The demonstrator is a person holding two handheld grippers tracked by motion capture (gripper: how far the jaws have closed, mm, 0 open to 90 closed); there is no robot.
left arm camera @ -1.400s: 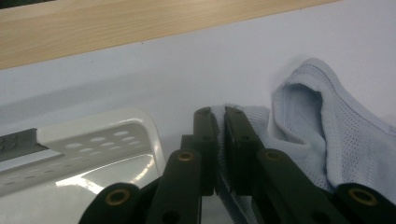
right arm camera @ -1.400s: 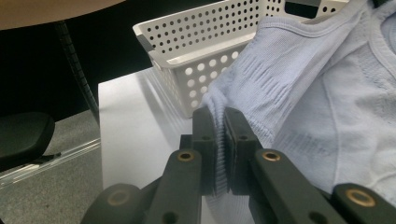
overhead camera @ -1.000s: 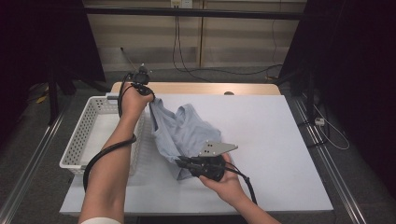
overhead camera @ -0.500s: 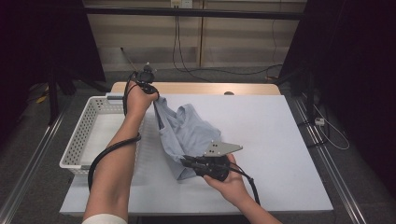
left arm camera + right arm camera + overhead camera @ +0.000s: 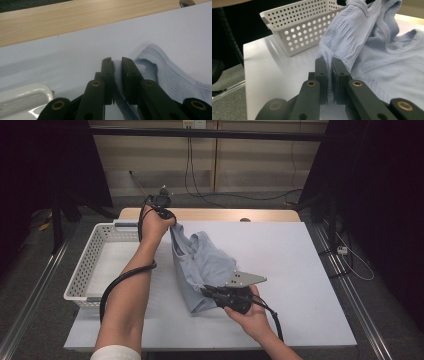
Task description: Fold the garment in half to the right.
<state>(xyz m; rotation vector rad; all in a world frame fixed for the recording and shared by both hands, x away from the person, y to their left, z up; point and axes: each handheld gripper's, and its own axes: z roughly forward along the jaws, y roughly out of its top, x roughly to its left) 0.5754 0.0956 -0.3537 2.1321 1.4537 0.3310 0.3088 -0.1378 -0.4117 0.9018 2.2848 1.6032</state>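
Item: light blue garment, knit, ribbed and partly perforated, lying on the white bench just right of the white perforated basket.

Position: the garment is stretching lengthwise between the two grippers, its long axis running from the far left, near the basket's far corner, to the near middle of the bench. The far end is being lifted off the surface; the near end is resting on it.

Left gripper: sitting at the far end, above the bench by the wooden strip. Its jaws are nearly together, pinching a thin edge of the garment between the pads.

Right gripper: sitting at the near end, low over the bench and pointing toward the basket. Its jaws are pressed almost shut, gripping a bunched ribbed hem.

Relation for the coming move: judged from the layout, each hand is holding its own end, so the cloth is hanging taut between them. The basket is lying nearer the left hand, to the left of the stretched line.
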